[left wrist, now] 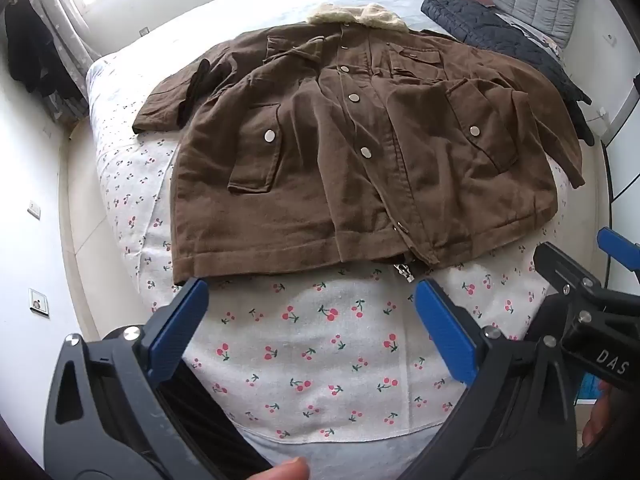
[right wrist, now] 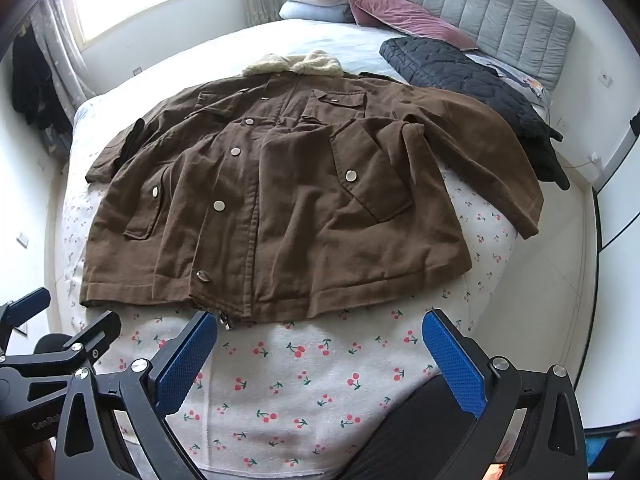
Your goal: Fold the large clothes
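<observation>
A brown coat (left wrist: pixel 352 148) (right wrist: pixel 276 196) with a cream fleece collar (left wrist: pixel 356 14) (right wrist: pixel 294 63) lies spread front-up on the bed, both sleeves out to the sides, metal snaps down its front. My left gripper (left wrist: pixel 312 296) hangs open above the cherry-print blanket (left wrist: pixel 320 356), just short of the coat's hem, with nothing between its blue pads (left wrist: pixel 180 328). My right gripper (right wrist: pixel 320 332) is open too, over the blanket (right wrist: pixel 304 384) near the hem and its zipper pull (right wrist: pixel 226 322). Each gripper shows at the edge of the other's view.
A dark quilted jacket (left wrist: pixel 508 40) (right wrist: pixel 472 80) lies at the coat's right, by the grey headboard (right wrist: pixel 480 4). Pink and white pillows (right wrist: pixel 360 4) sit at the bed's head. Dark clothes (left wrist: pixel 32 56) hang left of the window. Pale floor surrounds the bed.
</observation>
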Motion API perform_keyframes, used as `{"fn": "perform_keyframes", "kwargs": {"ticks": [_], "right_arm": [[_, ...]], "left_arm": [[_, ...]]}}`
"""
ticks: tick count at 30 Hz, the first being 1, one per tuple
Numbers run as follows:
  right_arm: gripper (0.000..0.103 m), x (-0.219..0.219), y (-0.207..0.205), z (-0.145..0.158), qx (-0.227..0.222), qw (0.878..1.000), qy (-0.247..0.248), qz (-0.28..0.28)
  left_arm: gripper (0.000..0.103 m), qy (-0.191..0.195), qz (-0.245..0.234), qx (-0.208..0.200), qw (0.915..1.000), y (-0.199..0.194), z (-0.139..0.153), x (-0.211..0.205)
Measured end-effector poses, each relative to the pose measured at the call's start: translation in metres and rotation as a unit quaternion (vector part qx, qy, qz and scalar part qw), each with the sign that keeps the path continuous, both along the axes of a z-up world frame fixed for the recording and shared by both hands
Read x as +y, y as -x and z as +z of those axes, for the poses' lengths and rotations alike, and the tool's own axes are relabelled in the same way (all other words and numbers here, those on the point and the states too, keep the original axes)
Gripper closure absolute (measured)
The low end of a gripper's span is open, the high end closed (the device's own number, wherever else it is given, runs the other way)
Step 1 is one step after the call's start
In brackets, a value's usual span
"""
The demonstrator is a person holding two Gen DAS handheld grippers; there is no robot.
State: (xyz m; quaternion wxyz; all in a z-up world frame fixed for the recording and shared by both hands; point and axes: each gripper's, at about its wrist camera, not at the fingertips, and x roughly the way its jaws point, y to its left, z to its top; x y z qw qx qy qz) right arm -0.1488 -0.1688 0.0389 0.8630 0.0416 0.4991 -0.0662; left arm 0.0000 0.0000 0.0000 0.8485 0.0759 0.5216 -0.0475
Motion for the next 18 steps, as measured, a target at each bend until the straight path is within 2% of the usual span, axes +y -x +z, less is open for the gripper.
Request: {"fn": "perform_keyframes", "kwargs": {"ticks": [18], "right_arm": [[0.0,0.0015,0.001,-0.0006,0.001,1.0,-0.001,0.002]], "left_arm": [[0.0,0.001,0.001,-0.001,1.0,0.0001,-0.0006,-0.0003]]}}
